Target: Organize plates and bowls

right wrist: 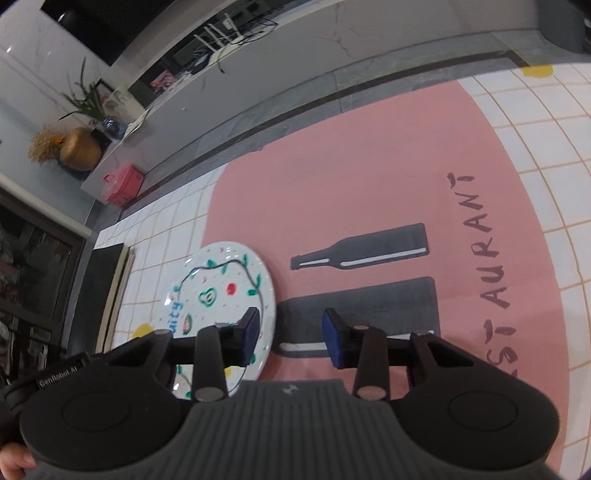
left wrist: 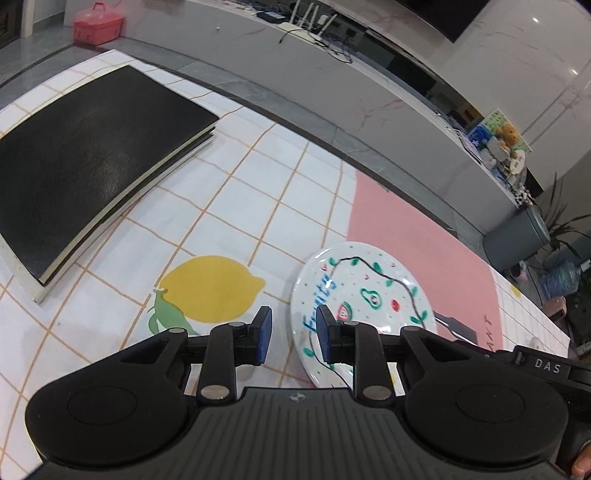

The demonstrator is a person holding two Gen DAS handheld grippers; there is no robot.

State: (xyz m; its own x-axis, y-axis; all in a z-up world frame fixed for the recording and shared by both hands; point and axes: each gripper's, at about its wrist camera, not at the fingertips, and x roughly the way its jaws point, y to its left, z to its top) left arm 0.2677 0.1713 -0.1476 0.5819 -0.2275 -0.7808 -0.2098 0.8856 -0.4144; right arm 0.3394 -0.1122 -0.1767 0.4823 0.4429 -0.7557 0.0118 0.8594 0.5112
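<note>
A white plate (left wrist: pixel 373 291) with fruit drawings and blue lettering lies flat on the patterned tablecloth. It also shows in the right wrist view (right wrist: pixel 221 284). My left gripper (left wrist: pixel 293 334) is open and empty, hovering over the plate's left rim, its right pad (left wrist: pixel 323 330) above the plate. My right gripper (right wrist: pixel 291 336) is open and empty, straddling the plate's right rim, with its left pad (right wrist: pixel 251 330) over the plate. No bowl is in view.
A black board (left wrist: pixel 88 155) on a white base lies at the far left of the table. The table's far edge (left wrist: pixel 332 147) drops to a grey floor. A pink box (left wrist: pixel 98 24) and a low white cabinet (left wrist: pixel 332 74) stand beyond it.
</note>
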